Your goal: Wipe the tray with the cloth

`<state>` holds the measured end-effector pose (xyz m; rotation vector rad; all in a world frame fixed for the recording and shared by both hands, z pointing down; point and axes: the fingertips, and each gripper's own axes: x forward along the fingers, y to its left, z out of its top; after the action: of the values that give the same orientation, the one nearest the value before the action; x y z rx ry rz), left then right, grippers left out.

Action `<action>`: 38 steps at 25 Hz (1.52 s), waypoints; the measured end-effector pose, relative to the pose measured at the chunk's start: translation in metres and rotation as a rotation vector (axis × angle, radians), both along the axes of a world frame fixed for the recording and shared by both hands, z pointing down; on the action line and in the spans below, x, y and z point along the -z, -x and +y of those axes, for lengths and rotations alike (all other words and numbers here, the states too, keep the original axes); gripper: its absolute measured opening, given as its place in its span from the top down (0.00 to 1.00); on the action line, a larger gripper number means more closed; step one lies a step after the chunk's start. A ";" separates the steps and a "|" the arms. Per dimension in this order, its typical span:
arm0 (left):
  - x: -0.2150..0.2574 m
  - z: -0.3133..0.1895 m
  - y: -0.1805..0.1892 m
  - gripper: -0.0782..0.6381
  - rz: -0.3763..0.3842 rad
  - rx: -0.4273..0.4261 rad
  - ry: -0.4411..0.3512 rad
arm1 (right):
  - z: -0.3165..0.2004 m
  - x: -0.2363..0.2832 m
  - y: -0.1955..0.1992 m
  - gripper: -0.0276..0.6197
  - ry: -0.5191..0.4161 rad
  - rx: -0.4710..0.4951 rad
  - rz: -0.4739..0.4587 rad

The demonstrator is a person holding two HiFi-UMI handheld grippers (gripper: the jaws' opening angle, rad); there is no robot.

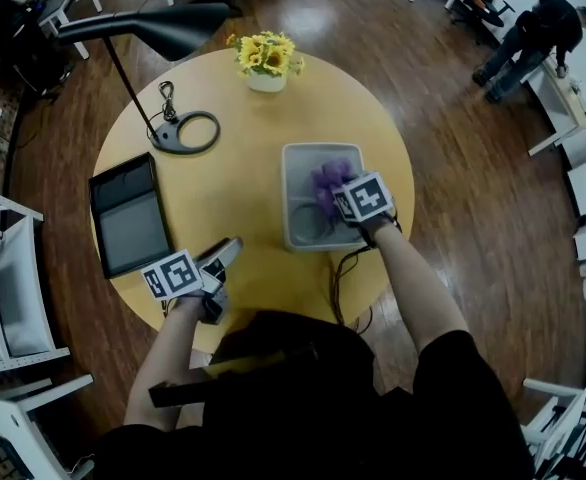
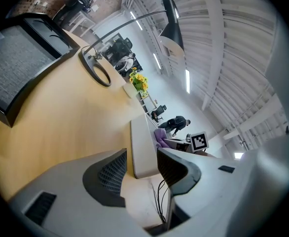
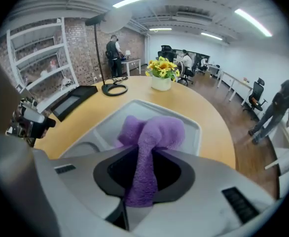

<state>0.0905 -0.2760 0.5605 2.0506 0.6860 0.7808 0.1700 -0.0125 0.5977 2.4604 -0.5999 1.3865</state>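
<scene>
Mid-wipe: right gripper [image 3: 144,167] clamped on purple cloth [image 3: 154,130], centre-frame in tray [image 3: 105,127]. Left gripper [image 2: 142,169] agape, seemingly off rim. Next: sweep bare tray bottom.

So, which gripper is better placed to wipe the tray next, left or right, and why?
Right. The right gripper is shut on the purple cloth over the tray; the left gripper is open, empty, short of the tray's edge.

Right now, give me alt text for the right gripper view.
The right gripper is shut on a purple cloth, bunched over a grey tray on a wooden table. Beyond stand yellow flowers in a white pot and a black lamp.
</scene>
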 end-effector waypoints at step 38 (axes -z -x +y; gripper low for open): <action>0.014 0.016 0.004 0.64 -0.026 -0.026 0.106 | 0.002 0.010 0.068 0.82 -0.103 -0.055 0.115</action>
<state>0.0864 -0.2596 0.5469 1.9359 0.7249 0.7684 0.1016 -0.0106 0.5880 2.6358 -0.5960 1.2522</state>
